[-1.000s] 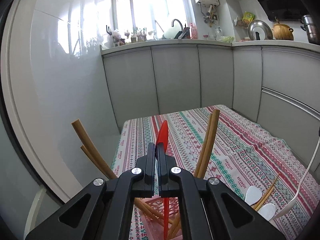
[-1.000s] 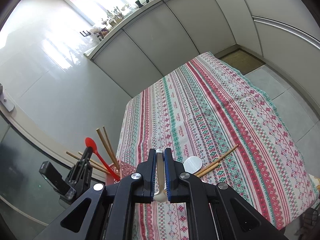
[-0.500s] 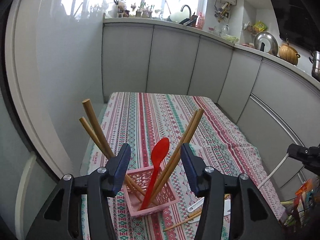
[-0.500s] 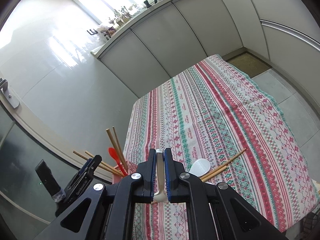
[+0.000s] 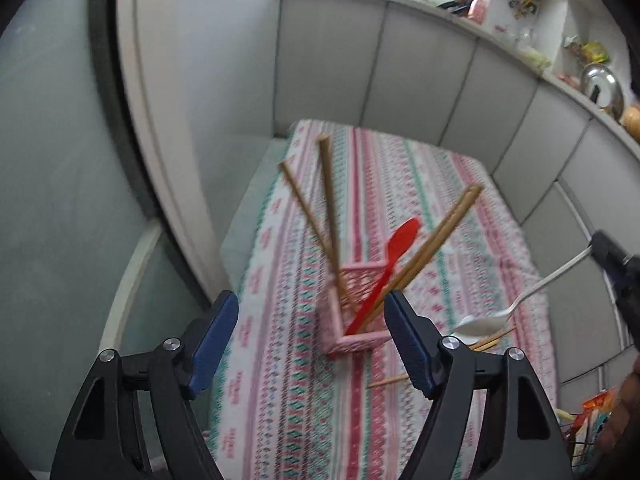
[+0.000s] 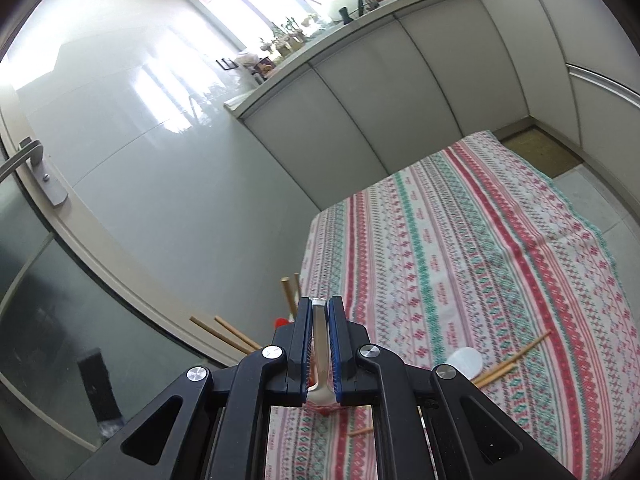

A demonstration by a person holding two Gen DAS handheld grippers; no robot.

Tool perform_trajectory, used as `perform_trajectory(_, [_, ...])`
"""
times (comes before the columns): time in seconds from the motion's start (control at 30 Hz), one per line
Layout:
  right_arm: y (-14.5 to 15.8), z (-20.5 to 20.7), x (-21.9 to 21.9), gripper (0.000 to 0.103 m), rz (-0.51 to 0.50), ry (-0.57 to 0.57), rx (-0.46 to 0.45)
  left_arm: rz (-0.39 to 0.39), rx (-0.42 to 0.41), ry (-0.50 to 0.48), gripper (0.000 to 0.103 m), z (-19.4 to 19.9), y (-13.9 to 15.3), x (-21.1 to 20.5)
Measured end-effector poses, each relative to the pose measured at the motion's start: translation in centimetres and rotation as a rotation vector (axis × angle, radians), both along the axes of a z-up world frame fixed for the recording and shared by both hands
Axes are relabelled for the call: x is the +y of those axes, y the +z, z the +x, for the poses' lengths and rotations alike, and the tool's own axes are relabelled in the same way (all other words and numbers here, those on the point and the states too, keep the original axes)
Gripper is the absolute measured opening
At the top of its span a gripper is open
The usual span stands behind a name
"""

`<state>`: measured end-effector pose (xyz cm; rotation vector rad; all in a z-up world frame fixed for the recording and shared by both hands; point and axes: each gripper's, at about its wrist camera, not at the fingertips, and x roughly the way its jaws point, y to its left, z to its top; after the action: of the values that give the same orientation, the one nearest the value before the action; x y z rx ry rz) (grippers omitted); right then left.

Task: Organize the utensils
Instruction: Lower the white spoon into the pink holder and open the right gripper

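In the left wrist view a pink basket (image 5: 358, 312) stands on the striped tablecloth (image 5: 400, 184). It holds a red spoon (image 5: 390, 264) and several wooden chopsticks (image 5: 328, 208). My left gripper (image 5: 312, 340) is open and empty, above and in front of the basket. My right gripper (image 6: 320, 336) is shut on a white spoon (image 6: 319, 344); the same spoon (image 5: 528, 296) hangs at the right of the left wrist view, bowl down. The basket is mostly hidden behind the right gripper.
Another white spoon (image 6: 464, 362) and loose chopsticks (image 6: 516, 358) lie on the cloth right of the basket. Grey cabinets (image 6: 400, 92) wall the far side. A glass door with a handle (image 6: 36, 168) stands at the left.
My left gripper let go of the red spoon, which now stands in the basket, then opened wide and pulled back and up. My right gripper moved left toward the basket with the white spoon.
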<state>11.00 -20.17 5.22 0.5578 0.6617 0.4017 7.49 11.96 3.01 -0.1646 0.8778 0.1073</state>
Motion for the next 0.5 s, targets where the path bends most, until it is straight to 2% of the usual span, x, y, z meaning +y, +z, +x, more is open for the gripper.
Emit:
perform_trajectory(0.17, [0.2,0.9,2.8,0.008,-0.001,0.048,-0.041,0.025,0.069,0.045,0.078,0.5,-1.5,1.9])
perform_trajectory(0.27, [0.1,1.4,4.8,0.008,-0.019,0.078,-0.052,0.079,0.1,0.069,0.078,0.8,-1.9,2.4])
perform_trajectory(0.5, [-1.2,2.1,9.5,0.008,-0.148,0.122,-0.06,0.164,0.119,0.073,0.078,1.3,-2.4,2.7])
